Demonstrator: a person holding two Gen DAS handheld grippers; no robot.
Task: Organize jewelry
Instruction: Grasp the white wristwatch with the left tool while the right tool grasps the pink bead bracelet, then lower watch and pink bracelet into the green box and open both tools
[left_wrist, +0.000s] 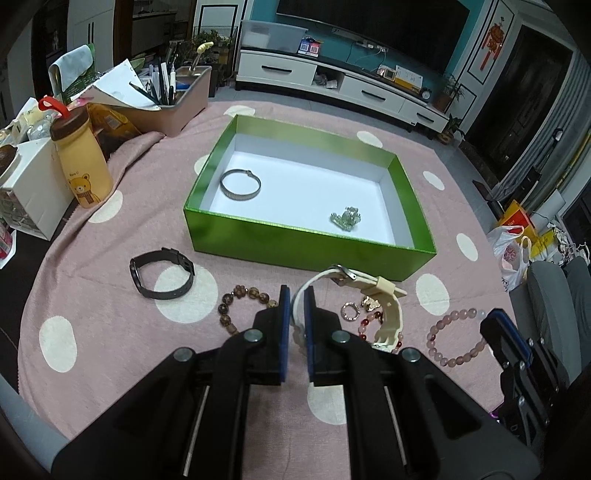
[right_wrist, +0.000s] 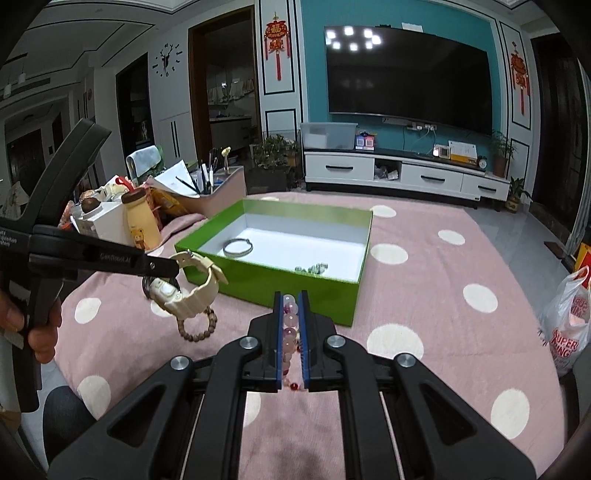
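Note:
My left gripper (left_wrist: 296, 295) is shut on the strap of a cream watch (left_wrist: 373, 291) and holds it above the cloth; the watch hangs from it in the right wrist view (right_wrist: 184, 291). My right gripper (right_wrist: 290, 297) is shut on a pink bead bracelet (right_wrist: 290, 314), which also shows in the left wrist view (left_wrist: 458, 336). The green box (left_wrist: 306, 242) holds a silver bangle (left_wrist: 241, 184) and a green bead piece (left_wrist: 345, 218). On the cloth lie a black band (left_wrist: 162, 277), a brown bead bracelet (left_wrist: 240, 299), a ring (left_wrist: 350, 311) and a red bead bracelet (left_wrist: 369, 325).
A yellow bear bottle (left_wrist: 83, 162), a white carton (left_wrist: 33, 192) and a pink pen holder (left_wrist: 173, 107) stand at the back left. A pink dotted cloth (left_wrist: 110, 332) covers the table. A plastic bag (right_wrist: 567, 325) sits off the right edge.

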